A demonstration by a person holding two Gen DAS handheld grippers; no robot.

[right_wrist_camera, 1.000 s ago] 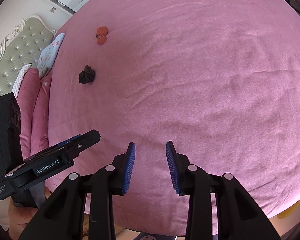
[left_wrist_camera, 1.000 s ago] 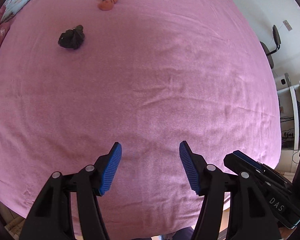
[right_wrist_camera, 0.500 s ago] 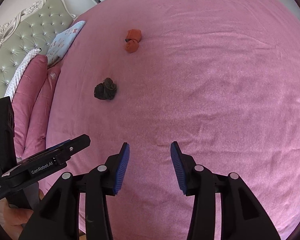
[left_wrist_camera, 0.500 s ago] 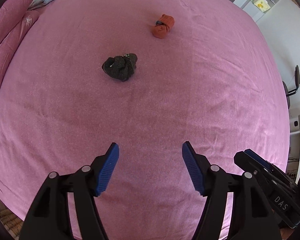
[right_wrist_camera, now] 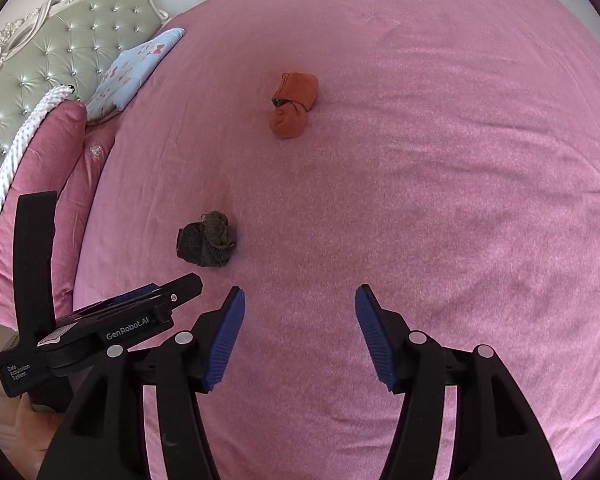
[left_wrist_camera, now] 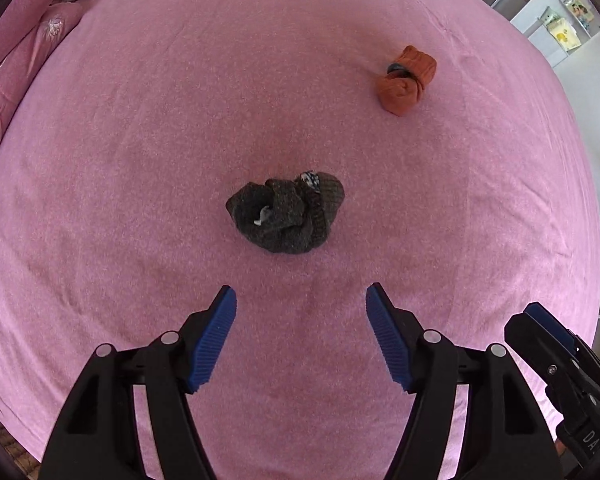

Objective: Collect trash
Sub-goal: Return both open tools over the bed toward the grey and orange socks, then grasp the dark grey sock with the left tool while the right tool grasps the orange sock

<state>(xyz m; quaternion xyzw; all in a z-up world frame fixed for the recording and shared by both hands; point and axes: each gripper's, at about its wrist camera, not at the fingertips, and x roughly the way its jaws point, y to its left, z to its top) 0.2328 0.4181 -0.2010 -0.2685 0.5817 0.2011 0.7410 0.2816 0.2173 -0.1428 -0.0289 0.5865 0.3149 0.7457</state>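
1. Left wrist view. The left gripper (left_wrist_camera: 301,300), black with blue ribbed pads, fills the lower centre of the frame; its jaws stand apart with nothing between them, and they have just been opening a little further. Just above the fingertips, at frame centre, a dark grey balled-up knitted fabric bundle (left_wrist_camera: 286,216) lies on the pink bedsheet (left_wrist_camera: 140,160), near the pads but not touching them. A second item, an orange rolled fabric bundle (left_wrist_camera: 406,80), lies in the upper right, well apart from the first. At the lower right edge, part of the right gripper (left_wrist_camera: 560,368) shows; its jaws cannot be read from this view.

2. Right wrist view. The right gripper (right_wrist_camera: 300,304) occupies the lower centre, jaws apart and empty, having just been opening. The orange bundle (right_wrist_camera: 294,106) sits above centre, the dark grey bundle (right_wrist_camera: 206,240) at centre left, just above the body of the left gripper (right_wrist_camera: 100,328) at lower left. A pale green tufted headboard (right_wrist_camera: 60,64) and pillows fill the upper left.

3. Progress. Judged from both views, no item has been collected: both bundles rest on the sheet and neither gripper holds anything. No bin or bag is in view. Remaining: grasp each bundle and carry it off.
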